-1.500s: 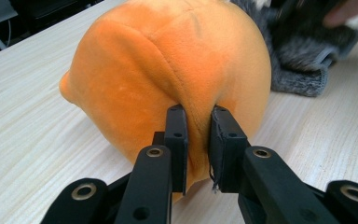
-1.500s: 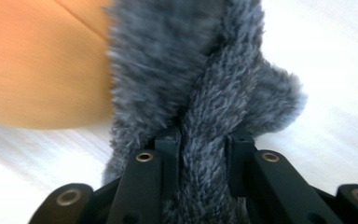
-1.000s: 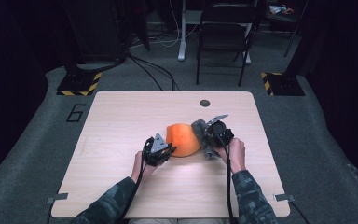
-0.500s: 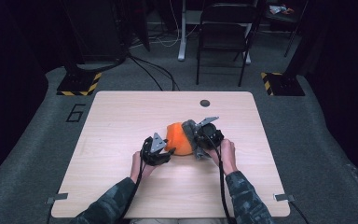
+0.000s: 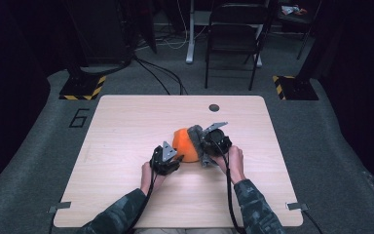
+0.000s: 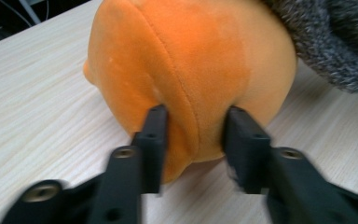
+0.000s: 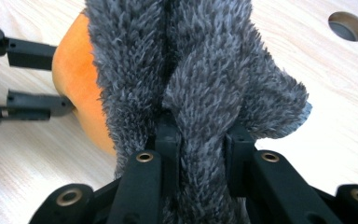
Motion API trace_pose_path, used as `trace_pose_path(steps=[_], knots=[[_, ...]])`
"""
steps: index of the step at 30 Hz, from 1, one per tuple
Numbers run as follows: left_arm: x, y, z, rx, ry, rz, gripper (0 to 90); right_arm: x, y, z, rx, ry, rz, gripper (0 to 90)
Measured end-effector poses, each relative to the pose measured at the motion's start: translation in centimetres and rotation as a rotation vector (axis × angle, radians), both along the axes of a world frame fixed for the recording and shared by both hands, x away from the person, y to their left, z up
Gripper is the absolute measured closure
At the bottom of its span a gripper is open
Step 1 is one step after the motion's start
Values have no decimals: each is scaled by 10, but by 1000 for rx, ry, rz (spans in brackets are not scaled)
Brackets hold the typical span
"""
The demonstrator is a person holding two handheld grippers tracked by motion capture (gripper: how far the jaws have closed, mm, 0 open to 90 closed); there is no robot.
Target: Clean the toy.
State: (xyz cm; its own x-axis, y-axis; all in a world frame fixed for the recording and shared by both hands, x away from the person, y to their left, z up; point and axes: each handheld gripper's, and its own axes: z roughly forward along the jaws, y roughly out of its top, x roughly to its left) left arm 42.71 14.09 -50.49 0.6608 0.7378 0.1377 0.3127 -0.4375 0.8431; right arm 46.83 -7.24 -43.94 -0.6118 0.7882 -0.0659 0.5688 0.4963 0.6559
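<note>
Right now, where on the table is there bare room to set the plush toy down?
Most of the table is bare: the whole left half, the far strip up to the round hole, and the right edge. It is crowded only near the front middle, where the plush toy sits between both hands.

Orange plush toy [image 5: 184, 144] — grey furry part [image 7: 200, 84] — lying mid-table.
</note>
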Motion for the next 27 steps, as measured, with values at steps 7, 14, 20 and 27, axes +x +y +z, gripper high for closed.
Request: trace_pose_path(steps=[7, 14, 20, 27], knots=[[1, 4, 6, -19, -43, -59, 818, -2, -3, 12, -3, -12, -11, 725], [-5, 5, 21, -21, -57, -147, 832, -19, 9, 41, -46, -83, 43, 725], [-9, 3, 25, -28, -43, -184, 830, -29, 24, 47, -56, -115, 86, 724], [-6, 4, 22, -26, -24, -187, 814, -18, 31, 22, -128, -81, 61, 723]])
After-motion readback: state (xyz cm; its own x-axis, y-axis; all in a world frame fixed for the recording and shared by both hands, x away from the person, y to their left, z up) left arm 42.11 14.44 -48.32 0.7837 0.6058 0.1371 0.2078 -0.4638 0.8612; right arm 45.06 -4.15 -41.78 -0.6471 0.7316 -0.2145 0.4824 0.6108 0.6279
